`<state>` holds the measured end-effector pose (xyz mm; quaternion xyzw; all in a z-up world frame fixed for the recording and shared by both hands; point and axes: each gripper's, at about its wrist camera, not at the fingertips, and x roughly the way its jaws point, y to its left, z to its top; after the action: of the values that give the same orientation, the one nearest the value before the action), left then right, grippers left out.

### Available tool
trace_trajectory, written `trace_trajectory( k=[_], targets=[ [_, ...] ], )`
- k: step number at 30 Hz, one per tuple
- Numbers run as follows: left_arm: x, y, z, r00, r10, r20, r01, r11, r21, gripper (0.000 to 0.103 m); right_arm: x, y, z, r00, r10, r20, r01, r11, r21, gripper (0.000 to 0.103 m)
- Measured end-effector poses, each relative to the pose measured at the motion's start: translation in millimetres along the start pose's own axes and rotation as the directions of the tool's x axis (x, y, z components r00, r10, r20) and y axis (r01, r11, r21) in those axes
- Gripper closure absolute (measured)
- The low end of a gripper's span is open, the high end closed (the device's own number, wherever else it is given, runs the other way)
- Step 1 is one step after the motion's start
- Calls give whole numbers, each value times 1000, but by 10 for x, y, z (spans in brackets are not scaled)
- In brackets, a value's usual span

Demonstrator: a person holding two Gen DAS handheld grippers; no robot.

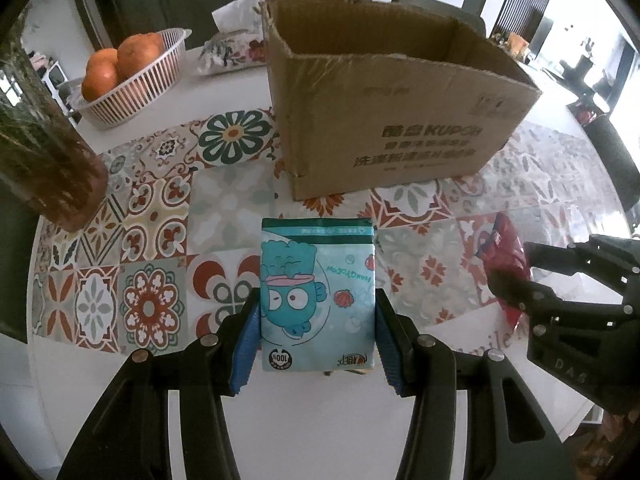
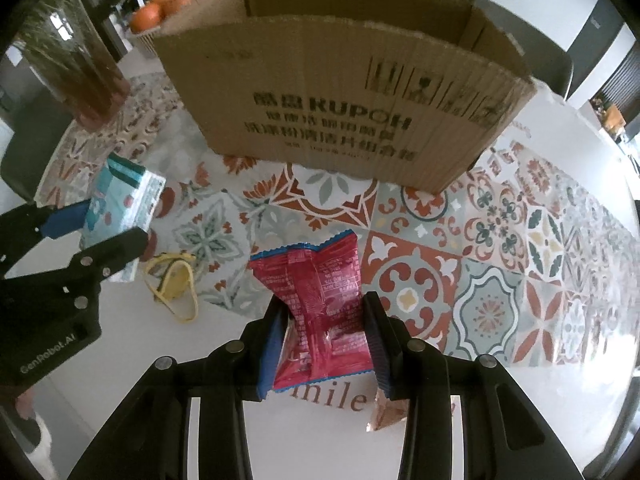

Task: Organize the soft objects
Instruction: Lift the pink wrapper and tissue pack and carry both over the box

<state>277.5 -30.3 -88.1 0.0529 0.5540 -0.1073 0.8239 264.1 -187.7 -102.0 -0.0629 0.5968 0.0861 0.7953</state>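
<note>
A teal cartoon-printed tissue pack (image 1: 318, 296) is clamped between the blue pads of the left gripper (image 1: 318, 332), above the patterned tiled tablecloth (image 1: 160, 216). A crinkled red snack packet (image 2: 320, 308) is squeezed by the right gripper (image 2: 322, 344). An open brown cardboard box (image 1: 384, 92) is seen beyond both. A yellow elastic band (image 2: 176, 284) lies near the left gripper.
</note>
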Motion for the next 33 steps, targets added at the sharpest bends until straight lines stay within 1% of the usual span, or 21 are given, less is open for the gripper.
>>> trace_trajectory(
  k=[4, 7, 9, 12, 16, 23, 28, 33],
  targets=[
    [-187, -46, -37, 999, 5, 38, -5, 1000, -1, 52, -208, 17, -60, 999, 0, 47, 0, 1000, 2, 63],
    [-329, -85, -53, 997, 16, 70, -17, 1000, 5, 52, -275, 71, -46, 997, 8, 75, -9, 1000, 8, 63],
    [-408, -104, -57, 996, 15, 85, -16, 1000, 6, 52, -202, 37, -39, 996, 9, 93, -10, 1000, 12, 63],
    [-510, -132, -63, 994, 15, 104, -16, 1000, 8, 52, -305, 16, -58, 992, 11, 125, -13, 1000, 19, 63],
    [-623, -155, -83, 991, 10, 130, -10, 1000, 3, 52, -421, -2, -82, 984, 12, 175, -17, 999, 28, 63],
    [-801, -197, -99, 984, 5, 177, -2, 1000, -17, 52, -621, -20, -117, 968, 37, 246, -50, 998, 49, 63],
    [-909, -227, -82, 979, 0, 203, 3, 1000, -16, 52, -732, -67, -123, 956, 59, 289, -85, 993, 78, 63],
    [-989, -255, -73, 974, 12, 226, -10, 1000, -11, 52, -816, -81, -125, 945, 53, 323, -84, 993, 83, 63]
  ],
)
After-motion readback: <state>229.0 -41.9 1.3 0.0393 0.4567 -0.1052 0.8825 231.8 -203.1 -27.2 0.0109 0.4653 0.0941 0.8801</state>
